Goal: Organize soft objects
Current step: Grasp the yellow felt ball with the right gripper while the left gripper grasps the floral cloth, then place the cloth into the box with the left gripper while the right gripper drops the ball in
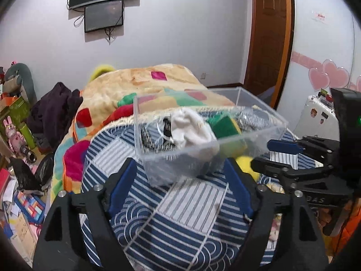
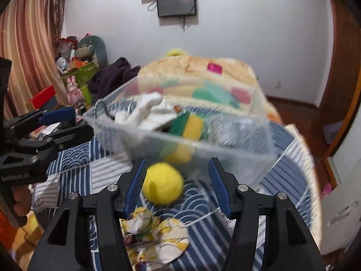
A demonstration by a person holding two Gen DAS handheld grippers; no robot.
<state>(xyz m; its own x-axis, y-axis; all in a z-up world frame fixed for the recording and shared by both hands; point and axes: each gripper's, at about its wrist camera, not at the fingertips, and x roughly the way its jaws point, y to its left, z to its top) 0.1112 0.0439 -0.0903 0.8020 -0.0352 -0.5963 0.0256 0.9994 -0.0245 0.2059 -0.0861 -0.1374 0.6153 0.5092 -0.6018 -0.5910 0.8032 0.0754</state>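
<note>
A clear plastic bin (image 1: 203, 155) (image 2: 225, 151) sits on the blue-and-white patterned bedspread (image 1: 180, 221). It holds a white sock (image 1: 189, 126) (image 2: 149, 110), a green-and-yellow sponge (image 1: 225, 127) (image 2: 191, 127) and dark striped fabric (image 1: 155, 140). My left gripper (image 1: 180, 183) is open and empty just before the bin. My right gripper (image 2: 178, 180) is open, with a yellow fuzzy ball (image 2: 163, 184) between its fingers near the left one; contact is unclear. The ball (image 1: 248, 162) also shows in the left wrist view. A yellow-and-white floral cloth (image 2: 155, 237) lies under the right gripper.
A colourful checked blanket (image 1: 140, 83) (image 2: 203, 76) is heaped behind the bin. A dark garment (image 1: 54, 110) lies left of it. Cluttered boxes and toys (image 1: 15, 117) fill the floor at left. A wooden door (image 1: 268, 33) stands at the back right.
</note>
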